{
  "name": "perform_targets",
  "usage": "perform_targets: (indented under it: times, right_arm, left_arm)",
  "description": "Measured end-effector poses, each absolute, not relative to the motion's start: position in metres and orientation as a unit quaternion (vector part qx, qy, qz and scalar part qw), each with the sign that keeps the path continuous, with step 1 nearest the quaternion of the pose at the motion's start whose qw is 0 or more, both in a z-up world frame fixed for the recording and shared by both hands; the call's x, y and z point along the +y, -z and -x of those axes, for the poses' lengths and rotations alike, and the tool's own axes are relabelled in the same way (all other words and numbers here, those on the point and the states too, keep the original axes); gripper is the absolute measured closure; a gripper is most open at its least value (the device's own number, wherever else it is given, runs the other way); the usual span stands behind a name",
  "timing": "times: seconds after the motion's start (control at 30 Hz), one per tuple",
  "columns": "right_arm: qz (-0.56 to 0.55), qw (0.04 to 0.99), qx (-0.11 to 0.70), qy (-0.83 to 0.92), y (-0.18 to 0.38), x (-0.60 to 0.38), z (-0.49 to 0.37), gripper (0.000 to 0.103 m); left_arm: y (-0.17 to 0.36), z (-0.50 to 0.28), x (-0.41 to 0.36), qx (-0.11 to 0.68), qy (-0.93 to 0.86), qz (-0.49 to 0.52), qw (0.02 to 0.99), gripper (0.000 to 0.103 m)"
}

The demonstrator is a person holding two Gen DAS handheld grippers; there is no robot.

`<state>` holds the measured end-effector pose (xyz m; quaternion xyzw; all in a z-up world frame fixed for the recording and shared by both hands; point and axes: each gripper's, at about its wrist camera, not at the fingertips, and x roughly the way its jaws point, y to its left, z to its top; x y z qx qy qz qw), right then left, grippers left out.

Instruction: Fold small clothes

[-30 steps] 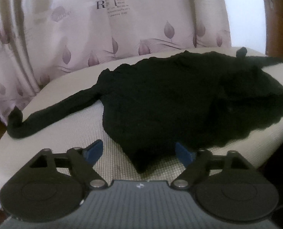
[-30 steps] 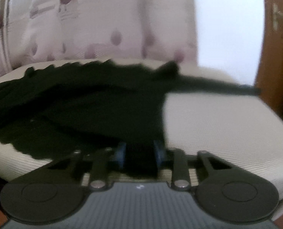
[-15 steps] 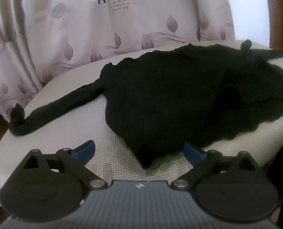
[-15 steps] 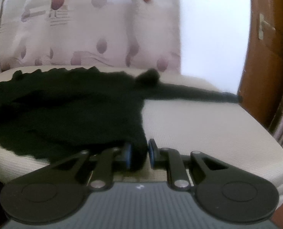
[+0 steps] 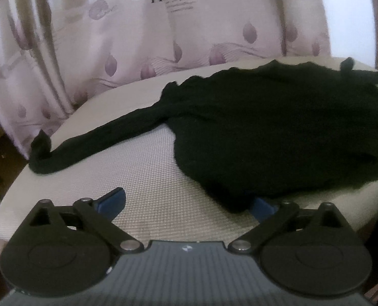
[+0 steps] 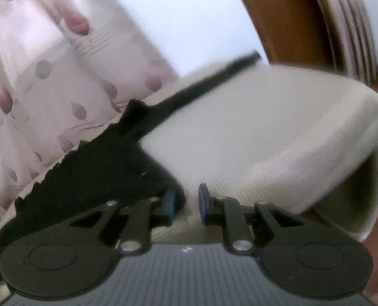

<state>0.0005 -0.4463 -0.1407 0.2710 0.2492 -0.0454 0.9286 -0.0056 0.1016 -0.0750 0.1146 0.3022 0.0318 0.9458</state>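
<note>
showing a black knit garment (image 5: pixel 278 132) spread across a cream woven cushion (image 5: pixel 148 178), filling the centre and right of the left wrist view, one sleeve (image 5: pixel 99 140) trailing toward the left edge, a leaf-print curtain (image 5: pixel 138 51) behind. left gripper (image 5: pixel 187 201) stands wide apart low in the frame, gripping nothing; a hem corner lies between its fingers, beside the right blue pad (image 5: pixel 261 206). in the tilted, blurred right wrist view, the garment (image 6: pixel 99 173) occupies the lower left, its other sleeve (image 6: pixel 201 86) running to the upper centre. right gripper (image 6: pixel 185 204) is drawn nearly together with a narrow gap, fabric just touching its left pad; no cloth appears pinched. judged progress: early, both sleeves still extended, body folds remaining.
</note>
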Motion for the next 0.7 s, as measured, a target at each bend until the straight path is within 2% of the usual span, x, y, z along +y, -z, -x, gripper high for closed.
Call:
perform_targets:
  times: [0.1,0.17,0.23,0.3,0.33,0.37,0.5,0.53,0.6,0.63,0.7]
  right_arm:
    - [-0.207,0.948,0.236,0.043,0.123,-0.432,0.014,0.080]
    - [-0.181,0.962,0.204,-0.029,0.110,-0.410,0.025,0.080]
    - [-0.148,0.966,0.187,-0.098,0.100,-0.384,0.029,0.071]
    - [-0.109,0.967,0.181,-0.139,0.093,-0.357,0.028,0.046]
    - [-0.093,0.968,0.181,-0.150,0.093,-0.346,0.025,0.039]
    - [-0.076,0.968,0.179,-0.156,0.093,-0.337,0.023,0.031]
    - [-0.072,0.965,0.195,-0.161,0.096,-0.326,0.015,0.029]
    - [-0.081,0.964,0.197,-0.159,0.096,-0.328,0.013,0.029]
    - [-0.097,0.963,0.197,-0.154,0.095,-0.334,0.012,0.029]
    - [-0.103,0.963,0.197,-0.152,0.093,-0.337,0.015,0.029]
    - [-0.105,0.964,0.195,-0.145,0.093,-0.343,0.014,0.029]
  left_arm:
    - [0.077,0.008,0.102,0.299,-0.017,-0.114,0.947,0.005]
    - [0.079,0.009,0.104,0.308,0.009,-0.092,0.947,0.014]
    - [0.081,0.008,0.103,0.319,0.029,-0.071,0.945,0.014]
    - [0.085,0.007,0.097,0.316,0.041,-0.078,0.945,0.015]
    - [0.087,0.007,0.093,0.312,0.045,-0.089,0.945,0.016]
    - [0.090,0.007,0.088,0.311,0.053,-0.100,0.944,0.025]
    - [0.095,0.004,0.077,0.300,0.066,-0.121,0.944,0.042]
    - [0.095,0.001,0.078,0.302,0.069,-0.115,0.944,0.051]
    - [0.095,-0.003,0.078,0.304,0.065,-0.105,0.945,0.078]
    - [0.095,-0.003,0.078,0.301,0.054,-0.108,0.946,0.094]
    - [0.088,0.000,0.079,0.300,0.038,-0.101,0.948,0.094]
